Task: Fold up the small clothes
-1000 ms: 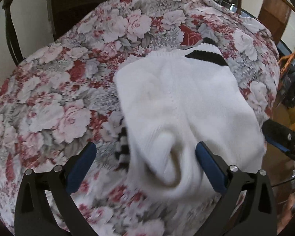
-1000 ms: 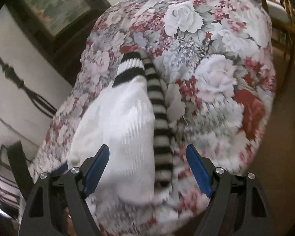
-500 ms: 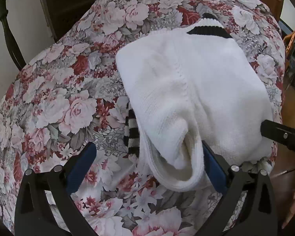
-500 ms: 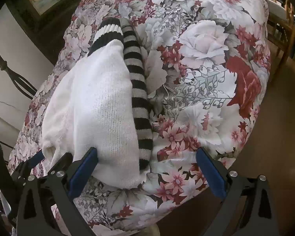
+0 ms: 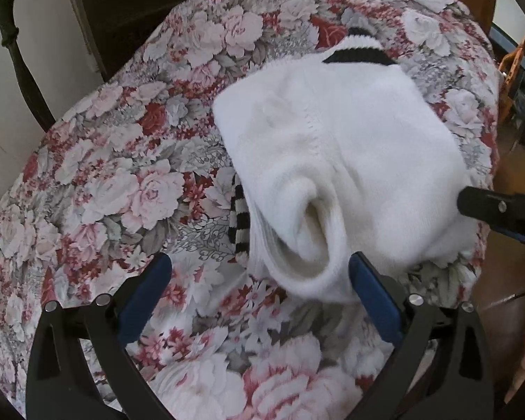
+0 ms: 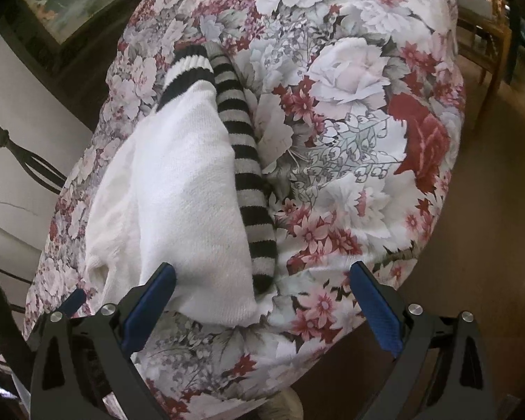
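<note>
White sock [image 5: 343, 161]: lay folded on the floral cloth [image 5: 129, 189], middle to right of the left view, its open cuff toward the camera.
Striped sock [image 6: 248, 175]: black-and-grey, mostly under the white one, running along its right edge in the right view.
Left tool [image 5: 259, 294]: jaws stood wide, gripping nothing; the cuff sat by the right blue pad [image 5: 374, 301].
Right tool [image 6: 262, 301]: jaws had just been opening, now wide; the sock's near corner lay between them, unpinched.
</note>
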Tool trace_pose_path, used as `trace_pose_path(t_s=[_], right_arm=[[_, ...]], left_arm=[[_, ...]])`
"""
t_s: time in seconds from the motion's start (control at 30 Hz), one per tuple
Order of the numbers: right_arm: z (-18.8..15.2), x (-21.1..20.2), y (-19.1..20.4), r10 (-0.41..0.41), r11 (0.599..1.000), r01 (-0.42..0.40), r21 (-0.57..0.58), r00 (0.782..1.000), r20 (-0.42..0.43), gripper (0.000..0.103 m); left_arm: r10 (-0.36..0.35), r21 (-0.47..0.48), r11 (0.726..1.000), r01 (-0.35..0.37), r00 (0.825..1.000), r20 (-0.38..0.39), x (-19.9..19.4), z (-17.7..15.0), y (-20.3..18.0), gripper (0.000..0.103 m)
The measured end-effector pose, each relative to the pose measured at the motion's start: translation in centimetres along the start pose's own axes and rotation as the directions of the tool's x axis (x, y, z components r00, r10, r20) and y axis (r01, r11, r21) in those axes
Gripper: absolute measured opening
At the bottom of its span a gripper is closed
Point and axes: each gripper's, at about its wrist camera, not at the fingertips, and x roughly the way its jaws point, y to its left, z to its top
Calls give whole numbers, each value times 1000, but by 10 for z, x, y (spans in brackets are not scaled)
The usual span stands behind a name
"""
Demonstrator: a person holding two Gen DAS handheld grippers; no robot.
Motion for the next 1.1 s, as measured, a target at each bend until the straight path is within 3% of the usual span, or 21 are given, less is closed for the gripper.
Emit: trace_pose_path(t_s=[0.3, 0.4, 0.47, 0.57, 0.67, 0.77, 0.9, 1.1], right_arm=[[-29, -59, 28, 76, 997, -72, -40, 988, 134, 99], [-40, -105, 43, 111, 989, -83, -118, 960, 257, 99], [-52, -135, 54, 112, 978, -49, -202, 943, 314, 99], [-68, -163, 63, 79, 960, 29, -278, 926, 369, 99], [-85, -186, 65, 62, 941, 96, -324, 893, 446, 99], [-98, -202, 59, 71, 936, 109, -334, 872, 484, 99], [-100, -203, 48, 63, 953, 87, -291, 880, 470, 99], [-100, -197, 45, 59, 960, 73, -271, 892, 449, 99]], left_arm=[[20, 10, 1000, -21, 994, 106, -61, -34, 11, 98], [15, -19, 1000, -12, 984, 178, -93, -40, 20, 98], [12, -29, 1000, -6, 978, 209, -116, -35, 21, 98], [15, -22, 1000, -10, 971, 240, -144, -26, 19, 98], [-15, -29, 999, 23, 968, 252, -163, -28, 19, 99], [-57, -46, 996, 71, 964, 259, -178, -32, 21, 99], [-92, -49, 993, 108, 959, 267, -190, -34, 20, 99], [6, -23, 1000, 0, 971, 240, -193, -35, 5, 99]])
